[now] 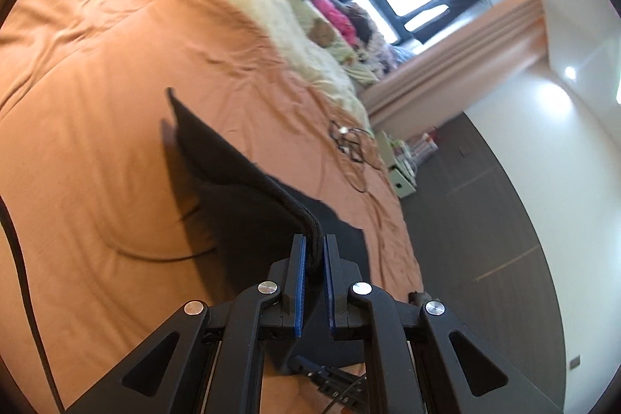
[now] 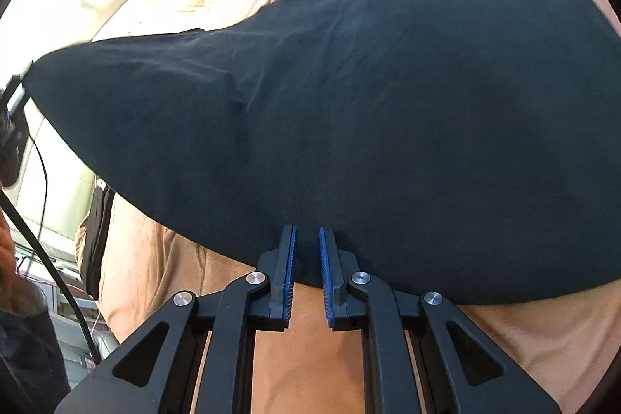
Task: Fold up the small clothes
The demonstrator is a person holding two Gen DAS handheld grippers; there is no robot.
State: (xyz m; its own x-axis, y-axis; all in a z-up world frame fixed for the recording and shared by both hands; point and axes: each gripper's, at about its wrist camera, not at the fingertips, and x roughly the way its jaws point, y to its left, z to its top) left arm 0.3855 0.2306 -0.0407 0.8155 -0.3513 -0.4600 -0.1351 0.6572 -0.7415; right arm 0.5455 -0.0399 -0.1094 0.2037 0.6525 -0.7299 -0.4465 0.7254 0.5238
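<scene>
A black garment hangs stretched above an orange bedspread. My left gripper is shut on the garment's ribbed edge, which runs up from between the blue pads. In the right wrist view the same black garment fills most of the frame, spread wide and taut. My right gripper is shut on its lower edge, with cloth pinched between the blue pads. The other gripper shows at the garment's far left corner.
A cream blanket and a heap of toys and clothes lie along the far side of the bed. A tangle of cable lies near the bed's edge. Dark floor and curtains lie beyond.
</scene>
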